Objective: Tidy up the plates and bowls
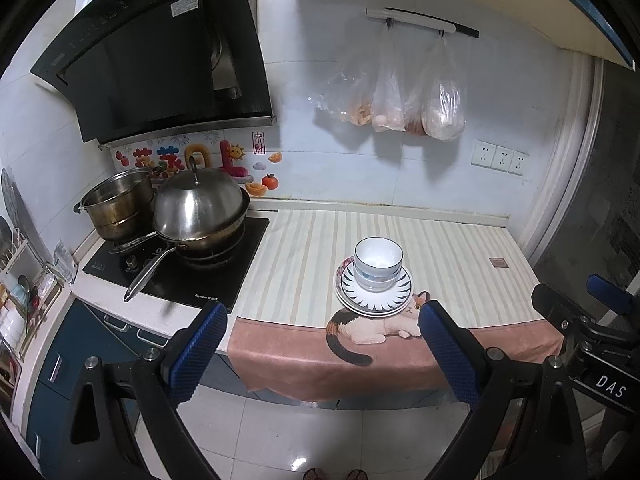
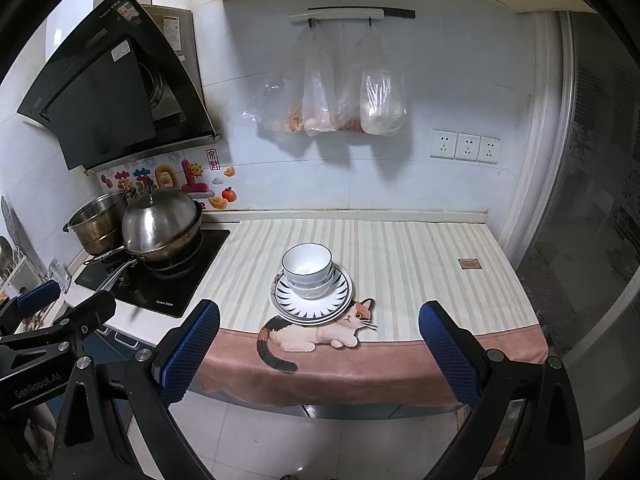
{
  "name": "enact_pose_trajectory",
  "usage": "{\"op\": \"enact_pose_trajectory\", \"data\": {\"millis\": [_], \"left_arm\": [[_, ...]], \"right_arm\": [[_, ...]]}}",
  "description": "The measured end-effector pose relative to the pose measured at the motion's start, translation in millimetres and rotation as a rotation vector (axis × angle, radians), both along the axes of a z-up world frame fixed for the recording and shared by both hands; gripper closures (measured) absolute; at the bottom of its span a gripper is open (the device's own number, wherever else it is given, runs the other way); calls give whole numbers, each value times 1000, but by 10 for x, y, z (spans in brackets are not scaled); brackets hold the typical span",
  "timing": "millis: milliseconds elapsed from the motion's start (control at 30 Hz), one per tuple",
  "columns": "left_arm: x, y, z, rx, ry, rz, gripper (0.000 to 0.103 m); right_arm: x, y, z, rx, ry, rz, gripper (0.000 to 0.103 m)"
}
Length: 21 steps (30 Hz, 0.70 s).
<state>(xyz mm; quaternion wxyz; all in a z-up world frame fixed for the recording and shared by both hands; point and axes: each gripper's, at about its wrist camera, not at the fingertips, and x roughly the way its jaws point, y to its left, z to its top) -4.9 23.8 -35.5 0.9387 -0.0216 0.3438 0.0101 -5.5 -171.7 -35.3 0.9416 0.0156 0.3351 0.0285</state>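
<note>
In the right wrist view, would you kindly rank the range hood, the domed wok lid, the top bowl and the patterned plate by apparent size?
1. Range hood, clearly largest.
2. Domed wok lid and patterned plate: about alike across, and the plate sits nearer the camera, so I won't rank them.
3. Top bowl, smallest.

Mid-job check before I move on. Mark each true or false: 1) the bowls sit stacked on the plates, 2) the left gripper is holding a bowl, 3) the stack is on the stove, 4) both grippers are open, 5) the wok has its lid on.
1) True: the bowls are nested on the plates.
2) False: the left gripper holds nothing and is short of the counter.
3) False: the stack stands on the striped cloth, to the right of the stove.
4) True: the right gripper is open too.
5) True: a domed lid covers the wok.
</note>
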Motion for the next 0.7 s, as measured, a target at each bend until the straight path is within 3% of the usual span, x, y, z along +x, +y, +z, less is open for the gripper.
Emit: {"op": "enact_pose_trajectory", "data": {"millis": [700], "left_arm": [[27,-47,13,-2,8,-4,4]], "right_arm": [[100,-85,-56,22,27,-9,1]]}}
